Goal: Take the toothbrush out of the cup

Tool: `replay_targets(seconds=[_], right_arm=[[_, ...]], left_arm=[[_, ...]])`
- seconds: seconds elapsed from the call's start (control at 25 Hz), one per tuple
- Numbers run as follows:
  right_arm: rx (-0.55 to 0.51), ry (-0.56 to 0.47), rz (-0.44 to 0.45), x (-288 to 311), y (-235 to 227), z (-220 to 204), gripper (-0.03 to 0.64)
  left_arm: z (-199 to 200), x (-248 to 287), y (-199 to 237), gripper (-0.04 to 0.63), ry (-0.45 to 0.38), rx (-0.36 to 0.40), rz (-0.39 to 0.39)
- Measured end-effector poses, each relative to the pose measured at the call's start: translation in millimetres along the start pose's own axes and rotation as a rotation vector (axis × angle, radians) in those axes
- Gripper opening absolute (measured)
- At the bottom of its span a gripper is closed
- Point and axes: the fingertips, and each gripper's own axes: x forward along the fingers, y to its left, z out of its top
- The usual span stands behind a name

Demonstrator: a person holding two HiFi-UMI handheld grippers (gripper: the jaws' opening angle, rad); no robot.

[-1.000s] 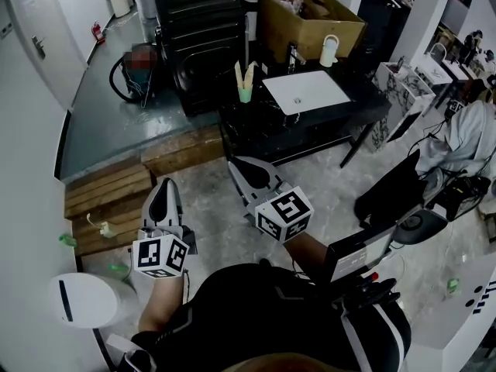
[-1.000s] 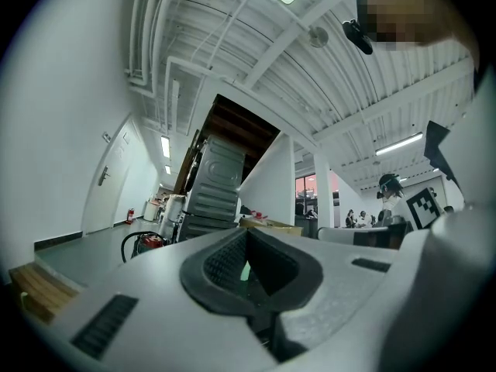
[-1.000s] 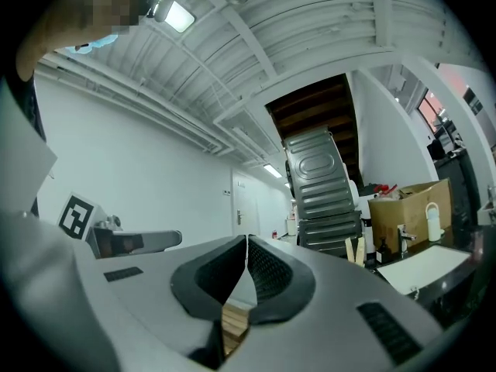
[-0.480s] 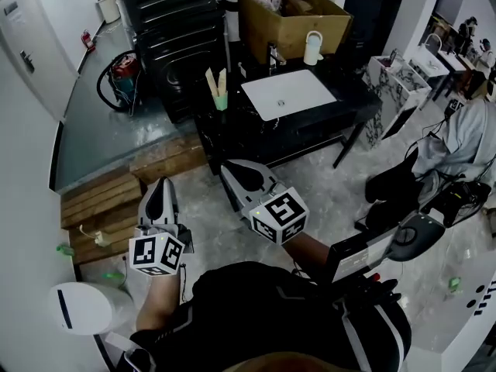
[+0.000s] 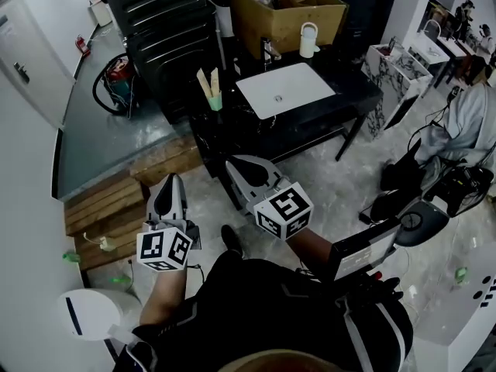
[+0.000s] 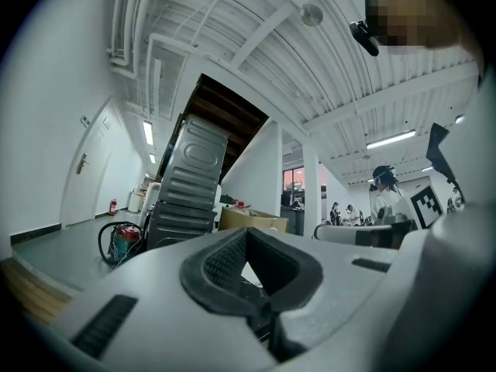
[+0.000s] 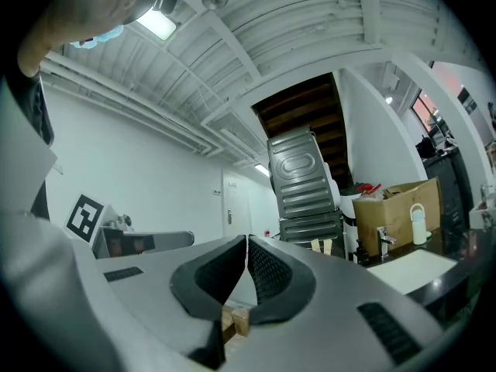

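A pale marbled floor [image 5: 341, 169] fills the middle of the head view. At upper centre stands a black table [image 5: 353, 91] with a white sink [image 5: 284, 89], and a cardboard box [image 5: 260, 22] sits behind it. Wooden steps [image 5: 105, 204] lie at left, below a grey platform [image 5: 101, 142]. A white wall [image 5: 23, 208] runs down the left edge. Overhead, a ribbed white ceiling [image 6: 256, 22] carries a tube light [image 6: 147, 132].

The right gripper [image 7: 246, 242] holds its jaws pressed together with nothing between them. Far beyond, to the right, toothbrush [image 7: 322, 246] tips stand near a faucet [image 7: 382, 241], a white sink [image 7: 411, 268] and a cardboard box [image 7: 399, 204].
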Motion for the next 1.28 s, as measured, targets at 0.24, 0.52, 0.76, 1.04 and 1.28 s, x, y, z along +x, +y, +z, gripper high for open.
replay_targets(seconds=[0.24,0.52,0.76,1.04,1.28], right_arm=[[-0.018,0.007,-0.049,18,-23,2,0.026],[-0.028,0.004,-0.093,60,-56,6,0.026],[-0.019,0.012,-0.124,100,-89,4,0.026],[-0.034,0.026,-0.144,145,-116,3,0.026],[-0.078,0.05,-0.18,180,-134,7,0.026]], left_arm=[[-3,34,12,0.006,0.0,-0.011,-0.048],[-5,83,33,0.006,0.009,-0.03,-0.096],[-10,130,63,0.006,0.031,-0.016,-0.1],[-16,174,94,0.006,0.055,-0.053,-0.136],[-6,210,116,0.006,0.043,-0.068,-0.18]])
